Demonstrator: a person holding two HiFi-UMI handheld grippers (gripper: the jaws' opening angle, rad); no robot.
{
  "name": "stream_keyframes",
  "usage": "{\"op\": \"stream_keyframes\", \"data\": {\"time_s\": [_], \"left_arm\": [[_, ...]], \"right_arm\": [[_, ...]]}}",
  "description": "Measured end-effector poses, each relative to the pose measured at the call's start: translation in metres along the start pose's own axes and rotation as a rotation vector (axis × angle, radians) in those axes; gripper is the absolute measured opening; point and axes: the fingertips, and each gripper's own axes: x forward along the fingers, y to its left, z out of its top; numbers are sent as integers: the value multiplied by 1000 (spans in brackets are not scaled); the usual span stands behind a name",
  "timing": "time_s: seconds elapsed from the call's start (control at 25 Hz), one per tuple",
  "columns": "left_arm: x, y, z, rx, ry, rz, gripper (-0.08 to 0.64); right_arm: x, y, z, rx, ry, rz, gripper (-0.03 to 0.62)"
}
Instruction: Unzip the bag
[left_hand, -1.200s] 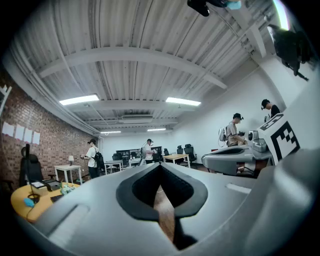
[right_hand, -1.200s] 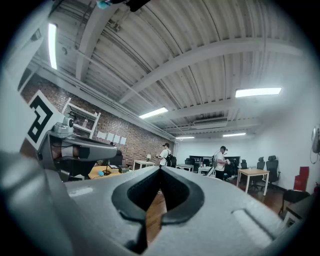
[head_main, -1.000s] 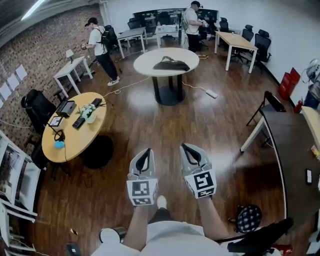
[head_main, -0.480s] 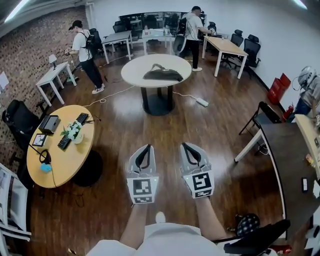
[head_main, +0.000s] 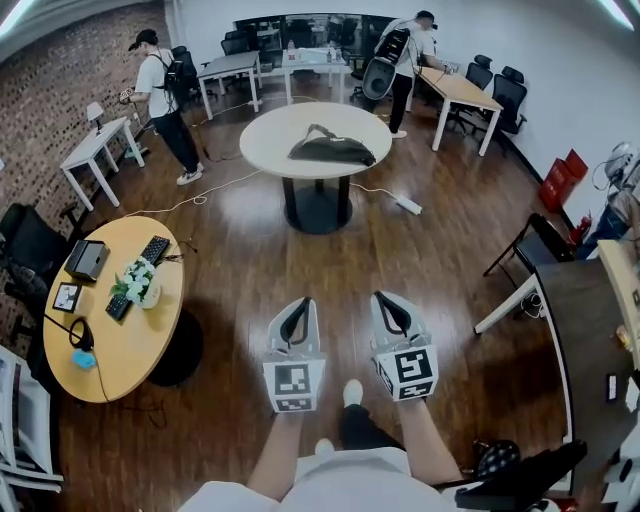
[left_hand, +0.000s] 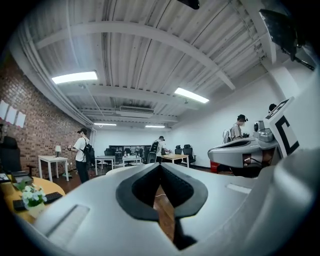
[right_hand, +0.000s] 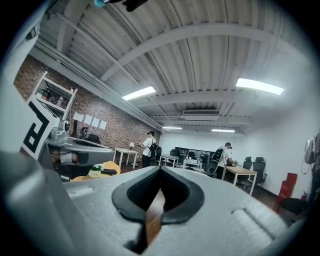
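A dark bag (head_main: 331, 149) with a looped handle lies flat on the round white table (head_main: 268, 140) far ahead in the head view. My left gripper (head_main: 298, 304) and right gripper (head_main: 380, 298) are held side by side over the wooden floor, well short of that table. Both are shut with nothing between the jaws. In the left gripper view the left gripper (left_hand: 160, 167) points across the room, its jaws meeting at the tip. The right gripper (right_hand: 160, 170) looks the same in the right gripper view. The bag itself is not visible in either gripper view.
A round wooden table (head_main: 150, 330) with a keyboard, flowers and devices stands at my left. A dark desk (head_main: 585, 330) edges the right side. Two people (head_main: 160, 90) (head_main: 405, 55) stand by desks at the back. A power strip and cable (head_main: 405, 205) lie on the floor near the white table.
The view has shifted toward the white table, which sits a little nearer and more centred. The person at the back moved right. Both grippers stay shut, side by side.
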Motion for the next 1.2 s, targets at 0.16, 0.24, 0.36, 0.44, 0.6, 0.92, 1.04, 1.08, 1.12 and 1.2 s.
{"op": "stream_keyframes", "data": {"time_s": [0.16,0.24,0.36,0.44,0.6,0.92,1.04,1.08,1.12,1.2], "left_arm": [[61,24,-6,14,15,4,17],[103,36,-2,30,16,5,17],[163,43,20,66,-41,9,17],[196,45,37,108,-95,23,17],[247,52,39,129,-115,38,17],[319,75,-21,62,31,16,17],[365,93,-32,47,43,4,17],[383,98,-35,39,44,-6,17],[400,102,-37,35,43,-20,17],[431,111,-35,27,34,-56,17]], "right_arm": [[67,-29,-4,21,-23,19,-9],[106,-47,0,26,-46,35,-9],[159,-87,17,17,-103,45,-9],[187,-114,27,14,-136,37,-9],[230,-155,21,29,-144,25,-9],[299,-171,-26,0,-74,64,-9],[341,-176,-35,-12,-61,93,-9],[355,-180,-39,-18,-53,97,-9],[369,-185,-42,-21,-44,95,-9],[396,-198,-42,-29,-29,81,-9]]}}
